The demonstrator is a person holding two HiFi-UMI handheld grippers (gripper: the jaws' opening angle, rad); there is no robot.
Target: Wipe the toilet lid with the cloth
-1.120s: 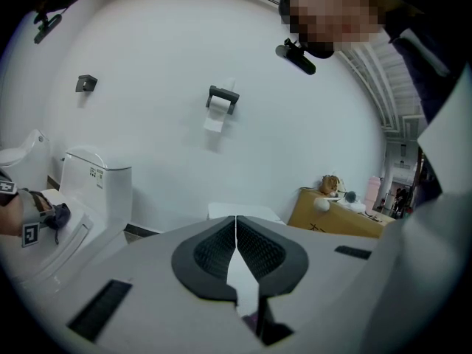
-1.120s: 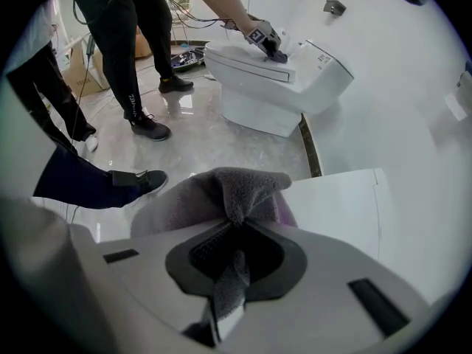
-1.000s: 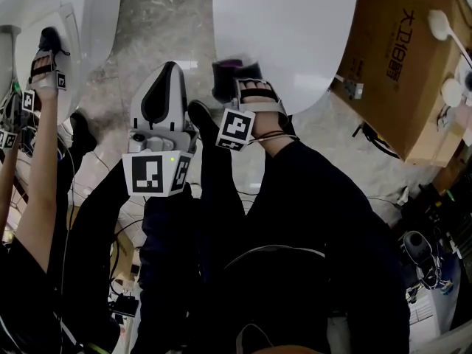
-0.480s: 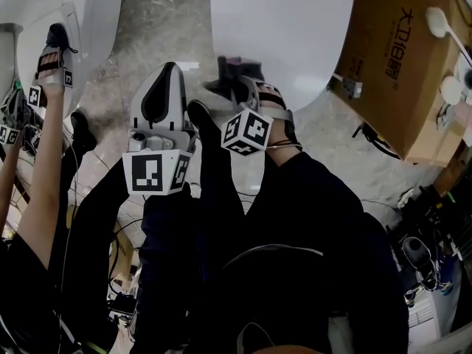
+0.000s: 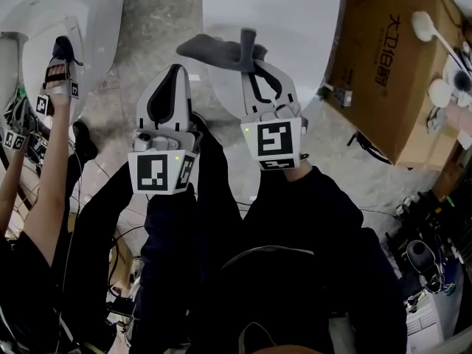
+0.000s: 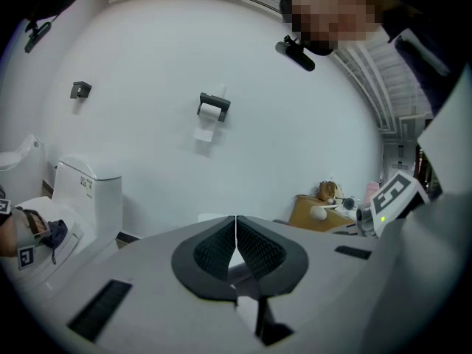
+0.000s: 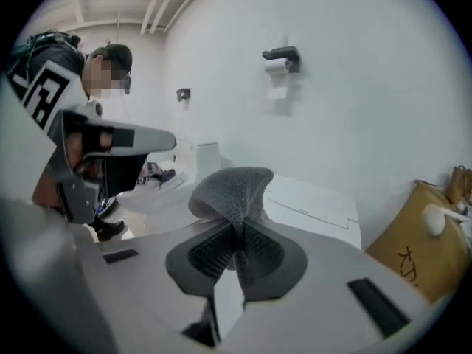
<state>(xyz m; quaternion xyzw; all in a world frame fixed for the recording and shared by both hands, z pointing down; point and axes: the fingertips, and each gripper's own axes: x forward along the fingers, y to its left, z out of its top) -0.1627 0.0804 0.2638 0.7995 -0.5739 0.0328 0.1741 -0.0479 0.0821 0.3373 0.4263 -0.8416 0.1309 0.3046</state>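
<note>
The white toilet lid [image 5: 280,13] fills the top middle of the head view. My right gripper [image 5: 248,51] reaches over its near left edge and is shut on a dark grey cloth [image 5: 210,49], which hangs out to the left of the jaws. In the right gripper view the cloth [image 7: 232,186] bunches up between the closed pads, with the white toilet [image 7: 313,201] behind it. My left gripper [image 5: 174,71] hovers over the floor just left of the lid, shut and empty; its pads [image 6: 254,249] meet in the left gripper view.
A cardboard box [image 5: 383,65] stands close to the right of the toilet. At the left another person's arm [image 5: 44,161] holds a gripper on a second toilet [image 5: 81,21]. Cables [image 5: 413,257] lie on the floor at the lower right. A paper holder [image 6: 212,108] hangs on the wall.
My right gripper has turned and moved forward and left over the lid's edge, carrying the cloth with it. The left gripper has barely moved.
</note>
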